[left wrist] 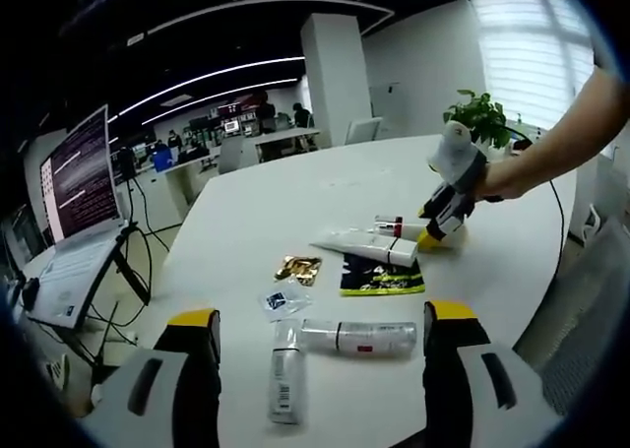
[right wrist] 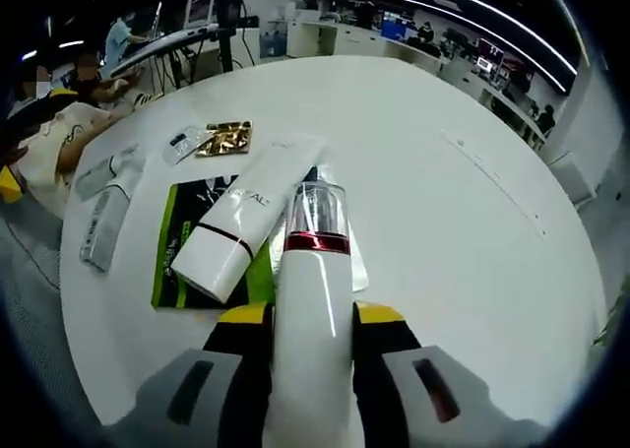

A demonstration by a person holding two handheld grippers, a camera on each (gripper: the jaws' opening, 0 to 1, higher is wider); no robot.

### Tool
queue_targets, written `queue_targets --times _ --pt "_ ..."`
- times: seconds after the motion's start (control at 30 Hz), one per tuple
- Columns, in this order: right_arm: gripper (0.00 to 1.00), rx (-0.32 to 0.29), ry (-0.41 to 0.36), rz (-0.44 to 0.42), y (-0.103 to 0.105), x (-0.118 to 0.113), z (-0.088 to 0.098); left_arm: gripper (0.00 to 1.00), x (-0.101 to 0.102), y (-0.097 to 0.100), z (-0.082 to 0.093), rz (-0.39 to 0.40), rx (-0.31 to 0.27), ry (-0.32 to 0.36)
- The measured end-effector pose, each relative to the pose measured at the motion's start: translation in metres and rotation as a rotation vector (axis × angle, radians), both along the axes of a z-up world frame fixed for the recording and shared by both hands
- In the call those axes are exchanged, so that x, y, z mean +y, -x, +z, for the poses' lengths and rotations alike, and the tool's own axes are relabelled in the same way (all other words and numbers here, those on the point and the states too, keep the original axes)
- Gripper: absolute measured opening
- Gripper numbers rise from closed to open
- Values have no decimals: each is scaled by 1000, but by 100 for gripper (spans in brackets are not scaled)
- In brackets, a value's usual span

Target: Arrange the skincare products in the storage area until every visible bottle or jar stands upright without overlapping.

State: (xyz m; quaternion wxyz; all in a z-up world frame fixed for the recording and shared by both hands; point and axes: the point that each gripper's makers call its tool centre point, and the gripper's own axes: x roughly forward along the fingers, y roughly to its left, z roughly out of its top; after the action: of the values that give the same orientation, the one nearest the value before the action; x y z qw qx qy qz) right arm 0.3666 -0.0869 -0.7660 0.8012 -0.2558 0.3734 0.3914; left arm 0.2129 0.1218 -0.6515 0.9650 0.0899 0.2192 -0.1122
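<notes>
Round white table (left wrist: 295,197): carries all the products, most lying flat. Laptop (left wrist: 74,187) on a stand at the far side, potted plant (left wrist: 482,113) near the edge.

Green-and-black sachet (right wrist: 182,246) is seen flat under a white tube (right wrist: 241,222), which lies across it. Two further tubes, one clear-bodied (left wrist: 359,337) and one slim white (left wrist: 284,369), lie on their sides just ahead of the left gripper (left wrist: 320,369), whose jaws are spread with nothing between them. Gold foil sachet (right wrist: 226,138) and small clear sachet (right wrist: 185,143) lie side by side.

Right gripper (right wrist: 310,325): jaws pinched on a white bottle with red band (right wrist: 313,300), its clear cap pointing away, close over the sachet.

Step judged in hand: bottle gripped, not yet stood up. Next move calls for it to be tipped upright and set on bare table, apart from the rest.
</notes>
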Motion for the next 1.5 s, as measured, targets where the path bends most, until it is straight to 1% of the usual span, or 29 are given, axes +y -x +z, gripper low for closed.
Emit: queue_targets --times 0.23,0.57,0.63,0.67,0.83,0.9,0.97,1.07,1.1,1.23,1.33,1.43,1.5 --pt "31 3 -6 6 -1 1 -1 79 -4 0 1 -13 -2 -2" --pt "31 8 -13 -2 -1 0 -1 79 -2 -1 3 -9 -15 -5" --pt "30 -2 -20 -7 -2 1 0 79 -2 -1 3 -9 -17 -5" --pt "30 -14 -36 -4 -2 0 1 78 -1 -1 3 -9 -18 -8" --pt "29 -20 -51 -37 0 -6 4 78 -3 -1 5 -11 -24 -16" --pt "29 -6 -73 -53 4 -8 6 78 -3 -1 5 -14 -24 -17" --pt "29 -5 -84 -56 9 -11 8 78 -3 -1 6 -15 -24 -18" --pt "29 -7 -103 -70 13 -15 12 77 -1 -1 7 1 -27 1" --pt "29 -3 -123 -87 16 -16 15 77 0 -2 8 4 -29 5" --pt "29 -9 -157 -106 26 -23 26 77 3 -2 7 11 -30 20" --pt "29 -11 -187 -118 29 -26 25 77 3 -3 9 15 -32 38" --pt "29 -11 -219 -134 40 -27 34 77 0 -2 9 9 -35 37" --pt "29 -15 -232 -136 42 -27 37 77 -4 -1 10 -7 -40 26"
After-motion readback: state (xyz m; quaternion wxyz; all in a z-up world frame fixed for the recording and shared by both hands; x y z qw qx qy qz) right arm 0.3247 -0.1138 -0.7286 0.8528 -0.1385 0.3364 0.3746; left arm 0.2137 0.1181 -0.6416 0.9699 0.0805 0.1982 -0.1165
